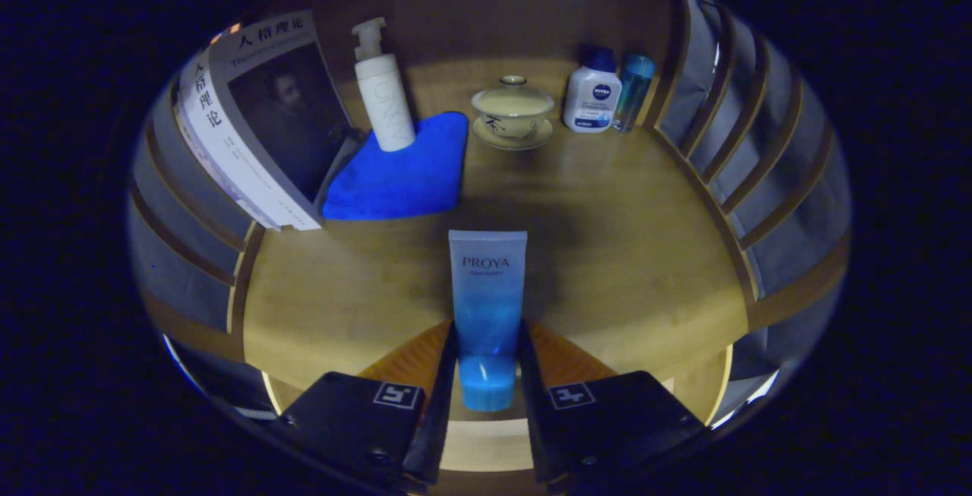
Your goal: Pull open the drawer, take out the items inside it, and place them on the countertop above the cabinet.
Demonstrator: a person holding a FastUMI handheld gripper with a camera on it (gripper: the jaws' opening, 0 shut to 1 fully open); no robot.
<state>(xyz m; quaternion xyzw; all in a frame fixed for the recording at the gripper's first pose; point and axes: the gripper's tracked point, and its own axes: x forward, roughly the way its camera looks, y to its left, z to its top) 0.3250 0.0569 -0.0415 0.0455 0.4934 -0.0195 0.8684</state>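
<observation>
Between the gripper's (487,363) two fingers stands a blue tube (487,306), cap down and crimped end up, and both fingers press against its lower part near the cap, so the jaws are clenched on it. Whether the cap touches the countertop (623,253) cannot be told.

Taking the tube as the landmark: beyond it and a little to its left lies a blue cloth (402,173), flat on the wood. At the cloth's far edge stands a white pump bottle (383,93), upright. Left of the cloth a book (254,124) leans tilted against the slatted side wall (175,207), its lower corner touching the cloth. Straight beyond the tube, well apart from it, sits a lidded cup (513,107) on a saucer (513,136). To the right of the cup stand a white bottle (592,93) with a dark cap and, just beside it, a clear blue bottle (632,92), both close to the back wall.
</observation>
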